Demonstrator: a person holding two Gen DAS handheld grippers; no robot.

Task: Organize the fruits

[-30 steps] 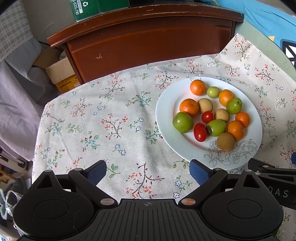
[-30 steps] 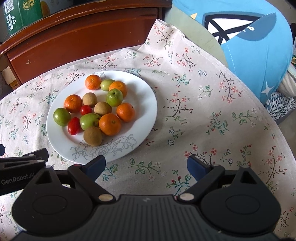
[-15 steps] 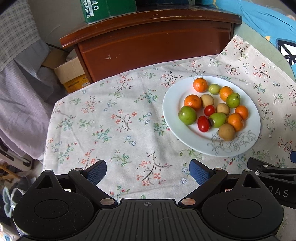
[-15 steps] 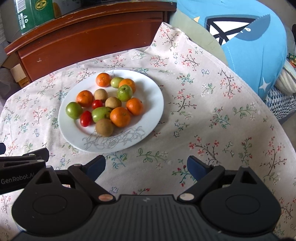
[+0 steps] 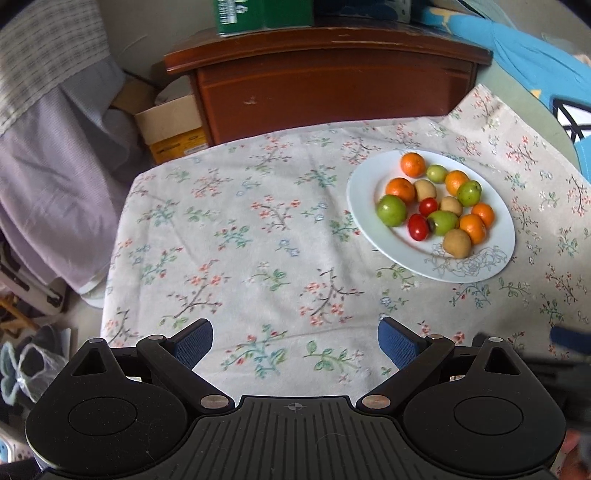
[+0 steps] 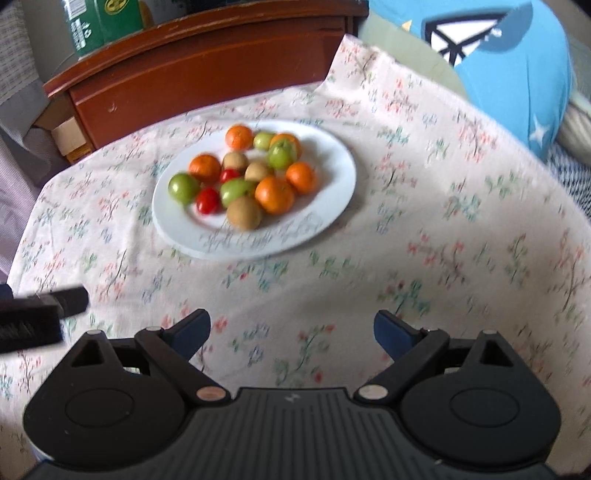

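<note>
A white plate [image 5: 364, 199] sits on the floral tablecloth [image 5: 240, 240], at the right in the left wrist view and at centre left in the right wrist view [image 6: 332, 192]. It holds several oranges [image 5: 413, 164], green fruits [image 5: 391, 210], brown fruits [image 5: 457, 243] and two red tomatoes [image 5: 418, 227]. My left gripper [image 5: 295, 341] is open and empty, above the cloth well short of the plate. My right gripper [image 6: 291, 330] is open and empty, near the cloth's front.
A brown wooden cabinet [image 5: 332, 81] stands behind the table with a green box [image 5: 258, 14] on top. A cardboard box [image 5: 170, 125] and purple cloth [image 5: 48, 177] lie at the left. A blue cushion [image 6: 517, 66] is at the right.
Both grippers have pulled back and risen, so the plate looks smaller and farther. More of the cloth's left edge shows. Both stay open.
</note>
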